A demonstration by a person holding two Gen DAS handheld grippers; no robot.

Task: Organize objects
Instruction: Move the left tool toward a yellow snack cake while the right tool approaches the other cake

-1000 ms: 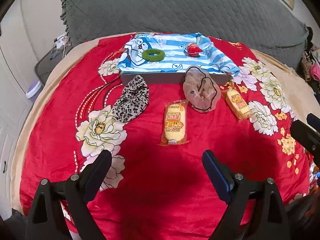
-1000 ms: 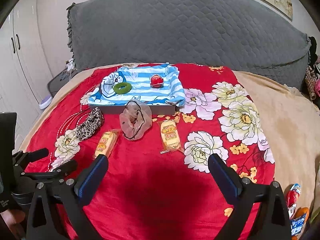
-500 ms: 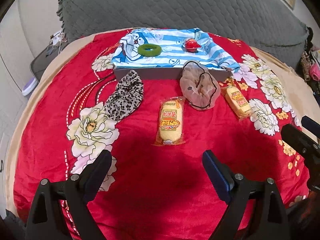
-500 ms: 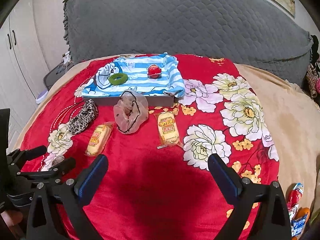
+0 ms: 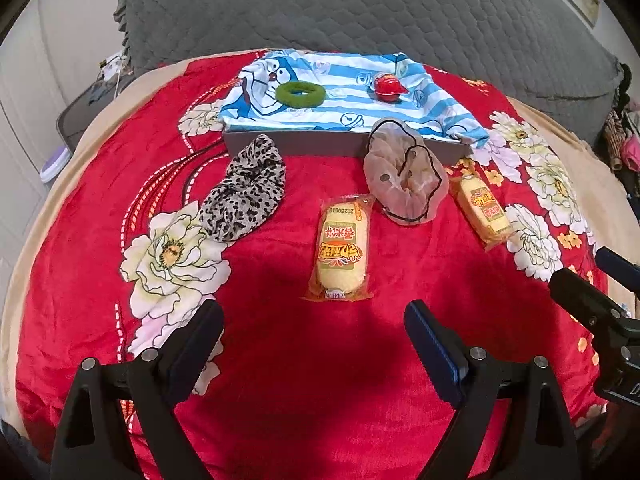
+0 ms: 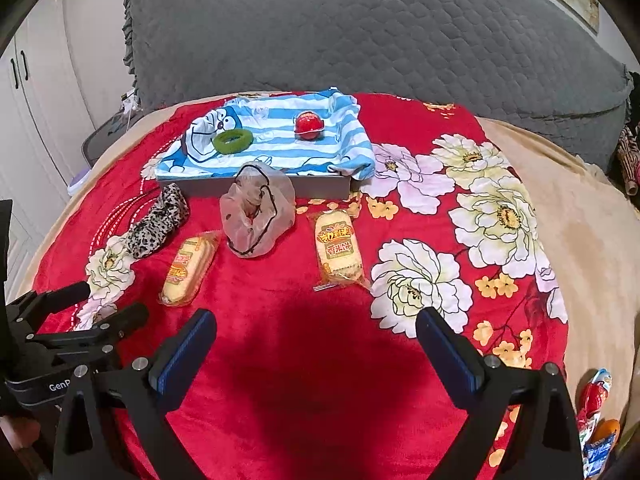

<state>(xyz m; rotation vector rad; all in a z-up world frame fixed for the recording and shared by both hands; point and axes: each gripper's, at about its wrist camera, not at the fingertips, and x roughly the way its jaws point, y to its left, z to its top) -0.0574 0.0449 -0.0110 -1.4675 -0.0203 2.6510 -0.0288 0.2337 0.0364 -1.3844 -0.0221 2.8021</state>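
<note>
On the red flowered blanket lie two wrapped yellow snack cakes [image 5: 341, 249] [image 5: 483, 211], a leopard-print scrunchie [image 5: 244, 194] and a sheer beige scrunchie [image 5: 406, 176]. Behind them a grey tray [image 5: 304, 146] lined with blue striped cartoon cloth holds a green ring [image 5: 299, 93] and a red ball [image 5: 388, 85]. My left gripper [image 5: 314, 332] hangs open just short of the middle cake. My right gripper [image 6: 316, 338] is open above bare blanket, with the other cake [image 6: 337, 249] ahead of it. In the right wrist view the left gripper [image 6: 106, 306] shows at lower left.
A grey quilted headboard [image 6: 360, 36] rises behind the bed. A beige sheet [image 6: 592, 240] lies to the right of the blanket, with small colourful packets [image 6: 596, 396] at its lower right edge. White wardrobe doors [image 6: 24, 112] stand at left.
Both grippers have sunk and come a little nearer the objects, which now look larger in both views. Neither gripper's opening has altered, and nothing was picked up.
</note>
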